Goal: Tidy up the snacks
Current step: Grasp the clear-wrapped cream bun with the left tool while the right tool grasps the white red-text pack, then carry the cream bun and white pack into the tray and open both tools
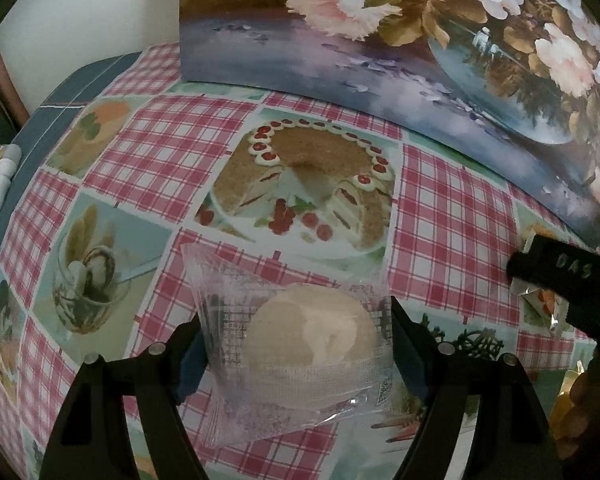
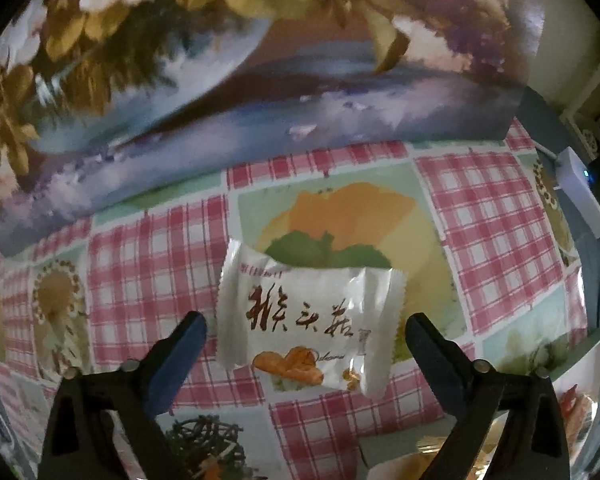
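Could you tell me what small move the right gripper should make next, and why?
Probably close the right gripper on the white foil snack packet with brown lettering. The packet lies flat on the checked pink tablecloth between the open jaws, with gaps on both sides. The left gripper already holds the clear-wrapped round pastry.
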The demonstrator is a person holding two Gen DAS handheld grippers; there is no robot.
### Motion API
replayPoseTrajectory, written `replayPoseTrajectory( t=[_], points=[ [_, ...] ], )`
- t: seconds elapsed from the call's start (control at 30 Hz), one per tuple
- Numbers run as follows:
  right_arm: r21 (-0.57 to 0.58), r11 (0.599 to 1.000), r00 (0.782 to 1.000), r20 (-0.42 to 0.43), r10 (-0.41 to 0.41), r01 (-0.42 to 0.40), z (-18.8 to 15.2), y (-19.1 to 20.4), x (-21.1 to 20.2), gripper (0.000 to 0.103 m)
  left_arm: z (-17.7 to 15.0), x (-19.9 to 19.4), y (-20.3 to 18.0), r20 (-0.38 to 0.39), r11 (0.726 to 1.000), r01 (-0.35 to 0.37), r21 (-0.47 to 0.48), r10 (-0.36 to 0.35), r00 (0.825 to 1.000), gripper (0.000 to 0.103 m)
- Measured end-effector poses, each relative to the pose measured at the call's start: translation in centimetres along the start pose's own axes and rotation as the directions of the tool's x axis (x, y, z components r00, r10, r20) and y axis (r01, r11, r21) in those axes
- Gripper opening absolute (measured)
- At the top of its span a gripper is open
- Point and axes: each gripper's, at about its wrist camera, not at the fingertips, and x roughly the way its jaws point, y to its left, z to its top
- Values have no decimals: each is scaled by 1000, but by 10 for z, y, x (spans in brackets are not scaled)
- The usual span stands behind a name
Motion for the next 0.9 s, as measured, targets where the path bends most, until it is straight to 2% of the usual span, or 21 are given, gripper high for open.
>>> replayPoseTrajectory(
  t=[0.07, 0.17, 0.27, 0.33, 0.6, 0.8, 0.9],
  points=[
    [-8, 1000, 1000, 10, -10, 10, -3, 5, 2, 88, -1, -1, -1, 0, 1000, 1, 0, -1, 1000, 80],
    [-16, 1000, 1000, 23, -9, 9, -4, 9, -1, 76, -2, -2, -1, 1, 1000, -4, 3, 4, 1000, 80],
    [-21, 1000, 1000, 25, -8, 8, -10, 11, -2, 73, -5, -6, -4, 1, 1000, 1, 10, -1, 1000, 76],
    [-36, 999, 999, 40, -13, 14, -9, 15, -8, 60, -6, -9, -6, -1, 1000, 8, 17, -8, 1000, 71],
    [-63, 998, 999, 38, 32, -29, -27, 18, -32, 59, -10, -22, -10, -3, 999, -2, 44, 3, 1000, 65],
    [-90, 993, 995, 66, 78, -72, -51, 14, -76, 59, -12, -55, -4, 26, 999, -7, 32, 6, 1000, 65],
    [-102, 992, 993, 88, 79, -70, -67, 8, -106, 59, -14, -79, -2, 45, 1000, 14, 16, -15, 999, 65]
  ],
)
